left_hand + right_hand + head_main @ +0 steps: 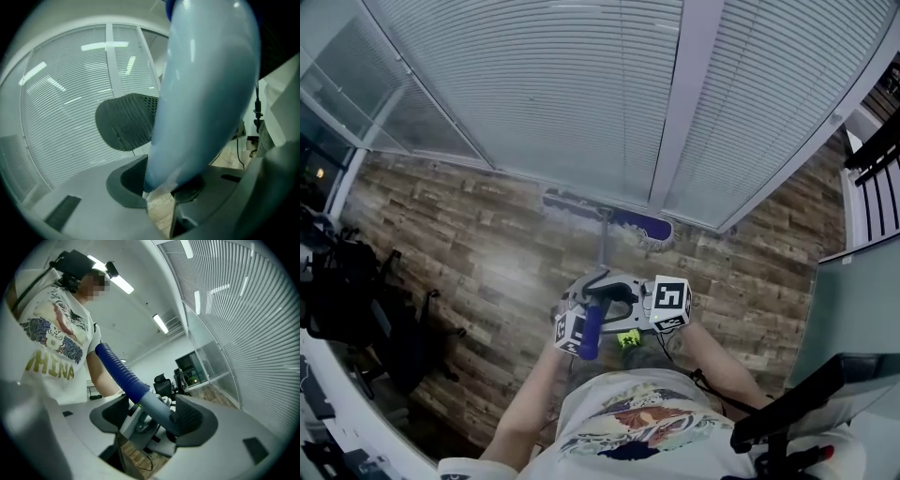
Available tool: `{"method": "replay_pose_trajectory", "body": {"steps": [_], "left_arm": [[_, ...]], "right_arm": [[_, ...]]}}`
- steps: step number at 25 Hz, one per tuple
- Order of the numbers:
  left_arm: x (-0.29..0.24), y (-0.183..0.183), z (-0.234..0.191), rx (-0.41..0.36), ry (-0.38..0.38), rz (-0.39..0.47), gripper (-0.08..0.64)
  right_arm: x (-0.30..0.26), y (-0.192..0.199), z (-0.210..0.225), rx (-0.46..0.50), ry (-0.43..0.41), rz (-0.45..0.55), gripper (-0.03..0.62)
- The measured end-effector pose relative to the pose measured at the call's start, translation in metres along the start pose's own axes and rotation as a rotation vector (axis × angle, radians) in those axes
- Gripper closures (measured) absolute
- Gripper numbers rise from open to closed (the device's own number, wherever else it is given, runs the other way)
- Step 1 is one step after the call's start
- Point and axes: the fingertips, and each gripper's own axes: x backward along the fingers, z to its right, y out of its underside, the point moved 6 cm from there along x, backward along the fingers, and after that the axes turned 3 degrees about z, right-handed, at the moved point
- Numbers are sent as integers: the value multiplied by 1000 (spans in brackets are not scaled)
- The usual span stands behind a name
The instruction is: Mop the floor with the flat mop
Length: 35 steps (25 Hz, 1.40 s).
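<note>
P1: While both grippers are on the flat mop (pixel 603 246), where's the head? Need it for the label.

P2: Mop head (pixel 609 218) lies flat on the wood floor (pixel 487 253), at 12 o'clock from the hands. It's touching or just beside the foot of the blinds (pixel 544 84), can't tell which. Pole runs straight back to the person.

P1: Grips?

P2: Left gripper (pixel 161 185) is clenched on the handle (pixel 201 93); pole fills the gap btw its pads. Right gripper (pixel 150 416) grasps the same handle where grey meets the blue grip (pixel 119 367). Pole crosses slantwise there, hard on one pad w/ a gap showing at the other. Prob. the weaker hold.

P1: What could go wrong from here?

P2: Judgement only.
1) Head's already at the wall, so more push twd 12 would jam it on the frame and bend the pole or flip the pad.
2) That slanted right grip could let the pole twist or slide on a hard pull. Head would tilt off the floor and leave a missed strip.
3) Dark chairs (pixel 347 300) sit at 9 o'clock and a grey panel (pixel 853 309) at 3. A wide side sweep could hook a chair leg or knock the panel.

P1: Floor wet?

P2: Can't tell, sheen's too blurry.
</note>
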Motion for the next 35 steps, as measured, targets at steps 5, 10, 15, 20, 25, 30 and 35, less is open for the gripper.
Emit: {"method": "replay_pose_trajectory", "body": {"steps": [5, 10, 15, 20, 25, 30, 35], "left_arm": [[18, 8, 29, -84, 48, -39, 482], [42, 5, 53, -63, 20, -22, 482], [102, 18, 105, -75, 29, -26, 482], [184, 32, 182, -59, 14, -17, 482], [269, 46, 262, -47, 9, -24, 482], [337, 43, 327, -11, -18, -40, 482], [386, 35, 406, 18, -50, -71, 480]], "right_arm": [[-3, 23, -27, -32, -17, -5, 275], [-8, 30, -61, -24, -7, -21, 274], [-32, 64, -130, -32, -8, -36, 273], [-62, 107, -229, -33, -29, -67, 273], [-91, 154, -332, -39, -48, -75, 273], [-108, 178, -420, -57, -81, -82, 273], [-99, 203, -507, -77, -124, -88, 273]]}}
